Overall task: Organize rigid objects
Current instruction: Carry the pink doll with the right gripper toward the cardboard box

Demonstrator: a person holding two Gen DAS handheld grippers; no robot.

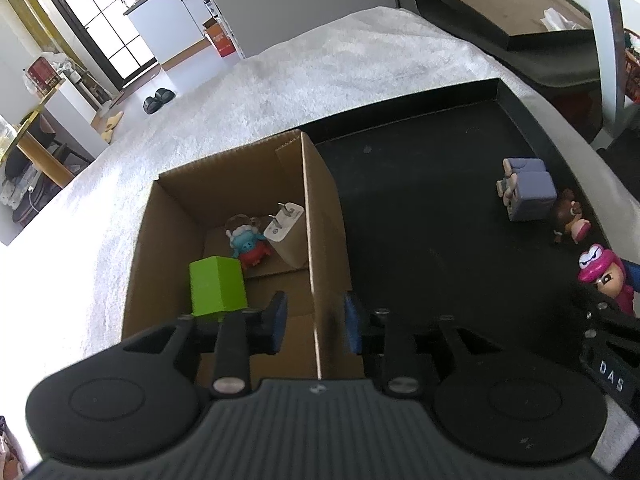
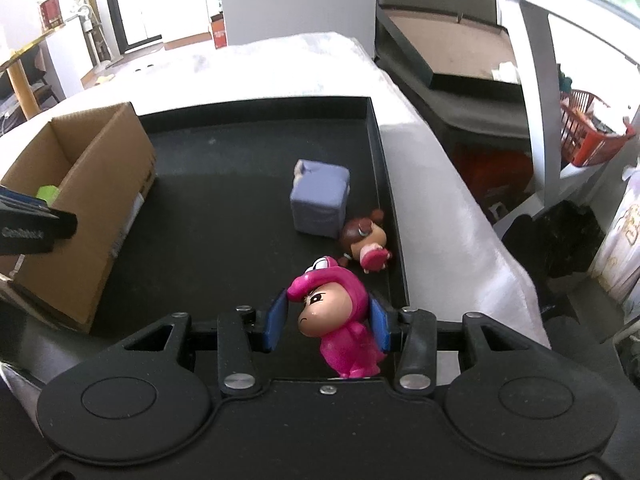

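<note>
Right gripper (image 2: 328, 322) clamps a pink hooded figurine (image 2: 340, 320) between its blue pads, jaws drawn in against the toy's sides. Figurine is upright, face turned left, held above the near right part of the black tray (image 2: 224, 184).

Left gripper (image 1: 316, 318) holds nothing; jaws partly apart. Its two blue pads straddle the right wall of the cardboard box (image 1: 320, 216), one pad over the box interior, the other over the tray side. Whether either pad touches the wall cannot be told.

Box is open-topped and sits at the left end of the tray. Inside it: a green block (image 1: 216, 286) near the front, a small blue-and-red figure (image 1: 248, 246) behind it, and a white plug adapter (image 1: 286, 228) leaning against the right wall, prongs up.

On the tray, right side, toward the rim: a lavender cube-shaped toy (image 2: 320, 204), and just beside it on its near right a brown-haired figurine (image 2: 366, 244) lying on its side. The two look to be touching or nearly so.

Tray rests on a white towel-like cloth (image 1: 320, 76) covering the table. Beyond, on the right, a second dark tray (image 2: 460, 52) with a tan floor.
</note>
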